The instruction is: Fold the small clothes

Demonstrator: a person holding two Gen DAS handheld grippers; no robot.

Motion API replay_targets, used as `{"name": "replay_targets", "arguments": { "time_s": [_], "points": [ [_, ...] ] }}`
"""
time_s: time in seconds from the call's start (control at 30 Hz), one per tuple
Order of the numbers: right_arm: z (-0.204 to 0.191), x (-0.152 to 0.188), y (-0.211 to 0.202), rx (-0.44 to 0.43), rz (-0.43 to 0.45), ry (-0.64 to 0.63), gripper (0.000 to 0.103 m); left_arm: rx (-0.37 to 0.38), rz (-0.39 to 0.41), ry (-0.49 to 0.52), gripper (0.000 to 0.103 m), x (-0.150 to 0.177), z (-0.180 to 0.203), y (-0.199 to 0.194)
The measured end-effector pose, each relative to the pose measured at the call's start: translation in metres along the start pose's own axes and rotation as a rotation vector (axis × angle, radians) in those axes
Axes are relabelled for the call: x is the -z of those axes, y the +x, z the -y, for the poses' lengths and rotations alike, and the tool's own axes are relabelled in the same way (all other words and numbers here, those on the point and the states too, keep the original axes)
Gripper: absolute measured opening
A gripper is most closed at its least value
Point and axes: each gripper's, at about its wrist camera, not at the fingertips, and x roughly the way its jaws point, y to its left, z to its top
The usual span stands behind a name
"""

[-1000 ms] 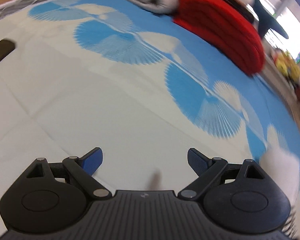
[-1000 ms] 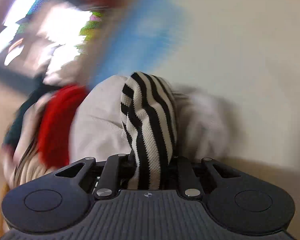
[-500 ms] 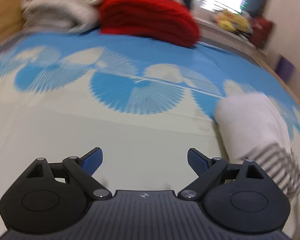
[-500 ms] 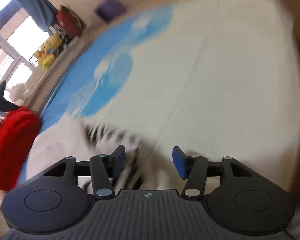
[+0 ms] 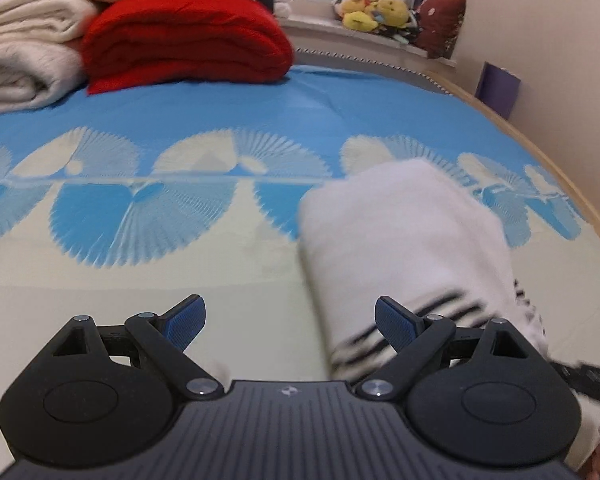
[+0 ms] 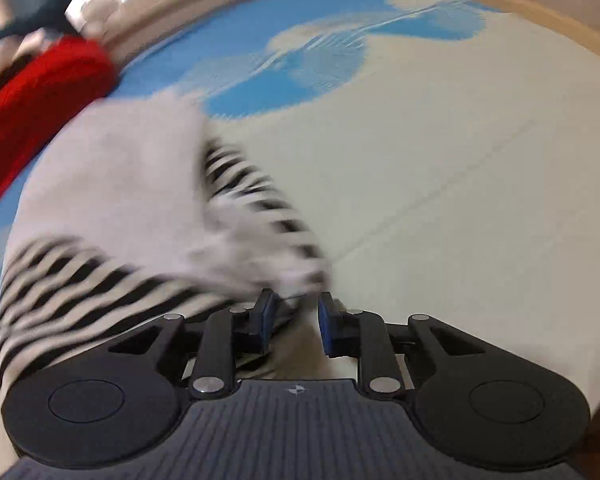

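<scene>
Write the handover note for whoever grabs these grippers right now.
Left gripper: jaws wide open and empty, above the bed beside the sweater.
Right gripper: jaws have just been closing and a narrow gap remains. The sweater's striped edge sits at their tips, with nothing clearly pinched.
Done: the sweater looks partly folded, though blur hides detail.
Left: finish the fold and flatten it.

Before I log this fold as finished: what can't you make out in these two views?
- Right gripper: whether cloth sits between the pads; motion blur.
- White garment with striped cuffs: near end hidden behind the left gripper.
- Cream blankets: cut off at the left view's edge.
</scene>
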Motion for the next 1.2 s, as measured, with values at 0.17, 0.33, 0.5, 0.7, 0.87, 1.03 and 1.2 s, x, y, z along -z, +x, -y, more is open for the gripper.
{"name": "replay_targets", "arguments": {
  "time_s": [0.17,0.33,0.5,0.7,0.87,1.03,1.2],
  "points": [
    [0.047,0.007,-0.032,-0.107,0.049,0.175,0.049,0.041,0.015,0.113,0.095,-0.051,0.041,0.023],
    [0.043,0.008,-0.044,-0.178,0.08,0.145,0.049,0.174,-0.057,0.342,0.095,-0.09,0.123,0.046],
    [0.004,-0.004,-0.023,-0.266,0.032,0.063,0.049,0.212,-0.231,0.503,0.094,-0.092,0.21,0.104],
    [0.0,-0.004,0.004,-0.238,-0.073,0.092,0.048,0.208,-0.389,0.495,0.05,-0.076,0.248,0.166],
    [0.001,-0.007,0.008,-0.235,-0.087,0.081,0.048,0.297,-0.356,0.435,0.0,-0.083,0.249,0.181],
    [-0.004,-0.001,0.014,-0.166,-0.106,0.028,0.051,0.318,-0.317,0.322,0.0,-0.099,0.245,0.195],
    [-0.002,0.002,0.013,-0.146,-0.118,0.045,0.051,0.292,-0.31,0.247,0.0,-0.096,0.239,0.217]
  ]
}}
